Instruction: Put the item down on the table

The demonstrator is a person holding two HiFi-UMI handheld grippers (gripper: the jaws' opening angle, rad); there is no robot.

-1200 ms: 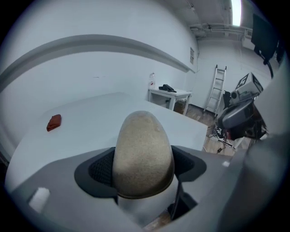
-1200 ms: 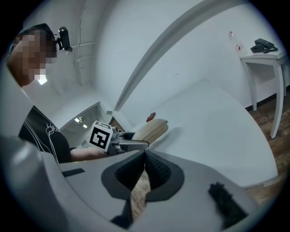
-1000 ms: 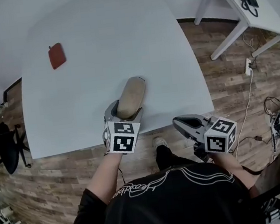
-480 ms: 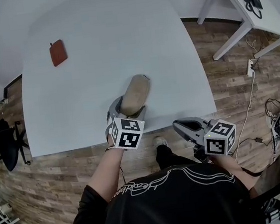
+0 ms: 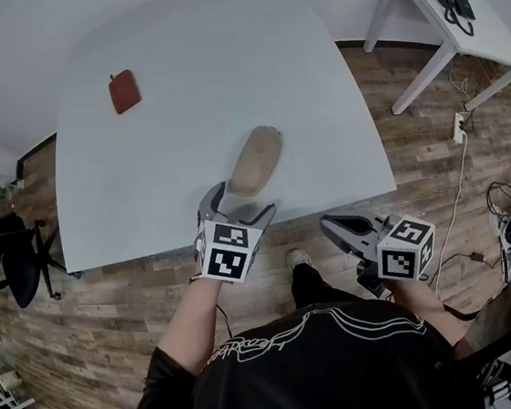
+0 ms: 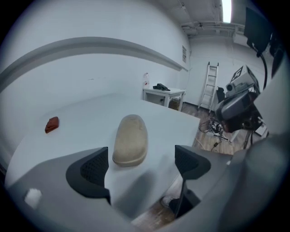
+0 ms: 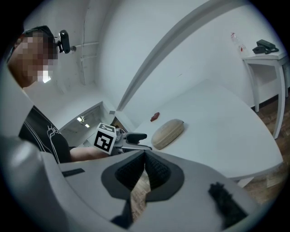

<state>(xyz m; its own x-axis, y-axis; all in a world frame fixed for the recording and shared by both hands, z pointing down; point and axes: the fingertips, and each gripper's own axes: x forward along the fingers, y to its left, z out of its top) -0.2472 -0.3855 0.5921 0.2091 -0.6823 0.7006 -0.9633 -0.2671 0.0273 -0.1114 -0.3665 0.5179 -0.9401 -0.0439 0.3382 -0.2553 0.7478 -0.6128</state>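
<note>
Left gripper (image 5: 239, 204) sits low at the table's (image 5: 177, 79) near edge, jaws opening. The tan case (image 5: 255, 160) lies flat just beyond them at 12 o'clock, untouched. Right gripper (image 5: 339, 229), jaws together, hangs off-table at 4 o'clock. Open tabletop lies ahead.

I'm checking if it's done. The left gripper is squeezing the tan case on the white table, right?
No. The tan case lies on the white table, but the left gripper isn't squeezing it: its jaws are opening, nothing between them, the case ahead. The left gripper view shows this.
</note>
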